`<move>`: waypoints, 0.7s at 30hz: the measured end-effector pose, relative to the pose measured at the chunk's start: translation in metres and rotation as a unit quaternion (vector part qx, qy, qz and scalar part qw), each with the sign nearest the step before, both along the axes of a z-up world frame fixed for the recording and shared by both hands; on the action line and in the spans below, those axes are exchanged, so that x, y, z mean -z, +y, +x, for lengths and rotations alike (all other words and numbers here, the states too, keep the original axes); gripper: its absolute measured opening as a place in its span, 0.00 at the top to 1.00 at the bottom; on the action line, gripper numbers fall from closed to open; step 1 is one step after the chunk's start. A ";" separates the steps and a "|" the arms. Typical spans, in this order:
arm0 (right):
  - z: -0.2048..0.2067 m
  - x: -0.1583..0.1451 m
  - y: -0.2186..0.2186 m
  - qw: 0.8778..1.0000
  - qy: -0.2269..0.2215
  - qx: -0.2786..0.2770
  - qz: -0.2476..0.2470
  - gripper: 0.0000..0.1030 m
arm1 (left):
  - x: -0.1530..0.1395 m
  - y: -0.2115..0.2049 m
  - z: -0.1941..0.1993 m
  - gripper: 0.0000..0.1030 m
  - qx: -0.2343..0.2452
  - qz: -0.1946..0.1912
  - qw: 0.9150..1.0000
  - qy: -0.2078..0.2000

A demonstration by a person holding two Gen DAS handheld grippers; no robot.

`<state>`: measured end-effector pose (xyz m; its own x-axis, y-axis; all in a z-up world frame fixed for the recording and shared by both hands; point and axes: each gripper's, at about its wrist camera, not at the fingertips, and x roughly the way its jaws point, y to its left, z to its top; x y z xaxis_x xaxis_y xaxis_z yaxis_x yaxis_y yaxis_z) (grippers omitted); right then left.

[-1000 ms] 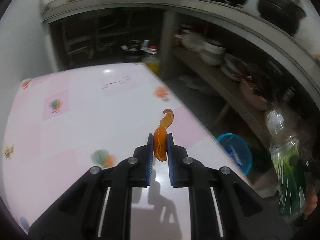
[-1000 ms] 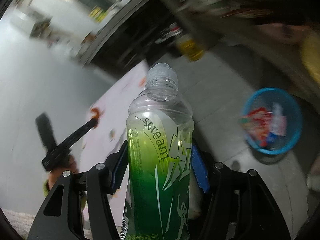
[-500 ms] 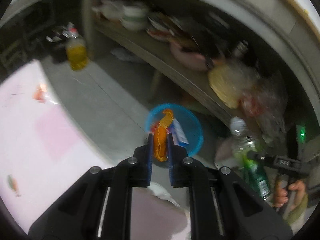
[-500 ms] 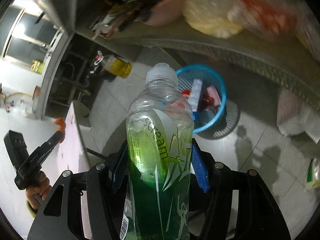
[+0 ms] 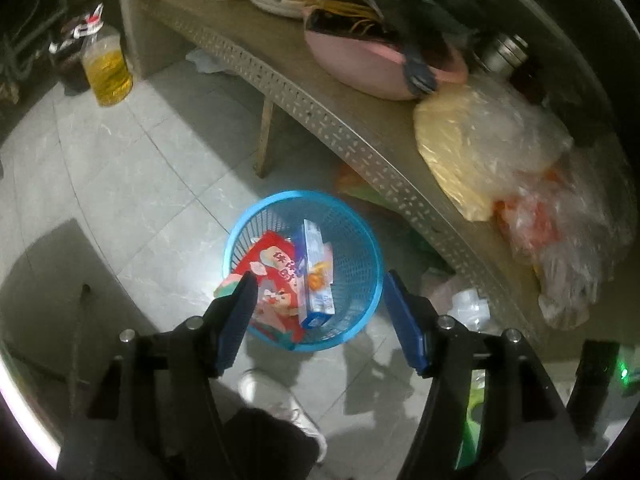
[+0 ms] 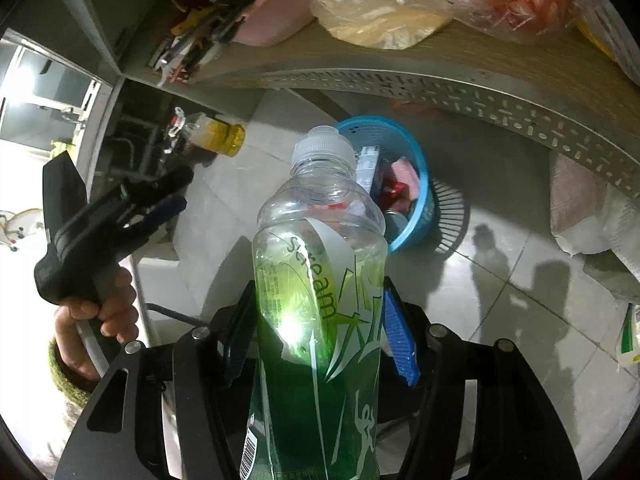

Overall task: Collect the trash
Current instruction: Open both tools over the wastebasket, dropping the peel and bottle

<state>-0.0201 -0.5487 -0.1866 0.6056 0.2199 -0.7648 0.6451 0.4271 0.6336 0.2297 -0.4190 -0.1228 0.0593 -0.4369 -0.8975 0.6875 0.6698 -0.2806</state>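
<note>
Left claw (image 5: 318,288) wide, empty, above wrapper-filled blue basket (image 5: 362,240); right claw (image 6: 320,320) gripping green bottle (image 6: 320,300).

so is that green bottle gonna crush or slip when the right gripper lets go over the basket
The bottle looks like thin clear plastic, probably light and a bit squashy. Round-bodied, it would likely roll if it misses the blue basket. The right gripper holds it around the label.

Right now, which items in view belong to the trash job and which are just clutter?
Job:
- blue basket, already holding wrappers
- green bottle, clamped in the right gripper
- left gripper, open above the basket
- orange peel, lying in the basket

Lying about:
- oil jug on the floor
- pink basin on the shelf
- plastic bags on the shelf
</note>
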 end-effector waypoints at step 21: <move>0.180 0.130 -0.038 0.971 0.179 -0.082 -0.133 0.43 | -0.102 0.178 -0.019 0.31 -0.052 -0.048 0.994 -0.079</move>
